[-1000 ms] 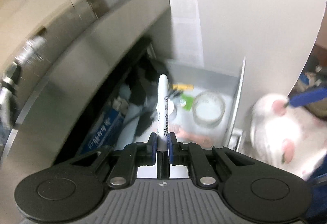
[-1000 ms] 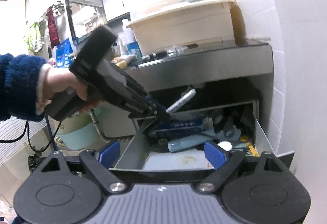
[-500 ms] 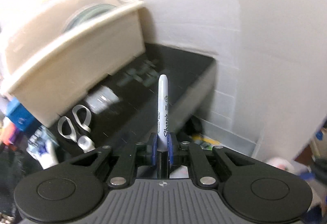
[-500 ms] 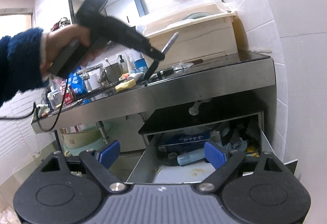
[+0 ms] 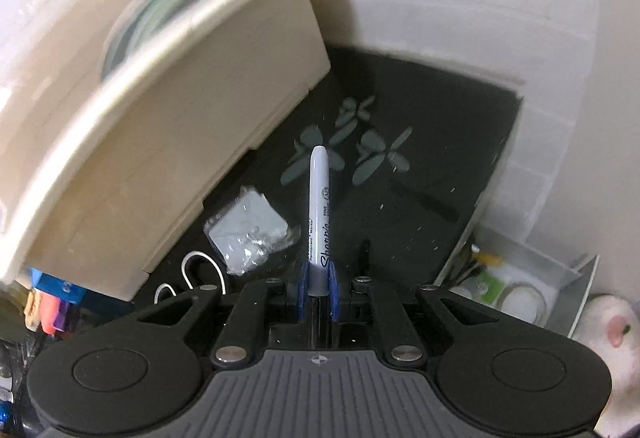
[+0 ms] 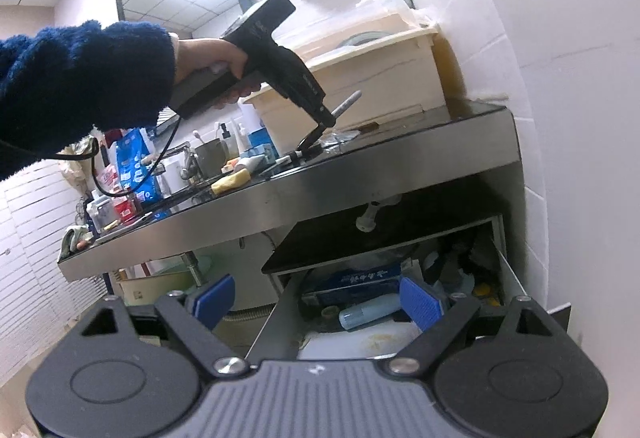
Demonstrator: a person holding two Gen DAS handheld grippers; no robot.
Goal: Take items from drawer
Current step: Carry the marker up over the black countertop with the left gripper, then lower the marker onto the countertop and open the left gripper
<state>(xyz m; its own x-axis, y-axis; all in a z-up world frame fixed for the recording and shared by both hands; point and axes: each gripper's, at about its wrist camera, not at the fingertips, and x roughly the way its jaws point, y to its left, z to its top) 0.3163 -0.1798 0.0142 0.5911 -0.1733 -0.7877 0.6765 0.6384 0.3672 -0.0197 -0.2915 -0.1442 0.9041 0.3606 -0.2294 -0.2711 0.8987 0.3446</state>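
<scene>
My left gripper is shut on a white Sharpie marker and holds it upright over the black countertop. In the right wrist view the left gripper and marker hang just above the counter. The open drawer sits below, full of clutter, with a light blue tube and a blue box inside. It also shows in the left wrist view at the lower right. My right gripper is open and empty in front of the drawer.
A cream plastic bin stands on the counter to the left of the marker. A clear plastic packet and scissors lie beside it. Bottles and clutter crowd the counter's left end. A tiled wall is at right.
My left gripper has lifted the marker out of the drawer, up and over the countertop, and lowered it toward the surface. My right gripper has stayed open by the drawer.
</scene>
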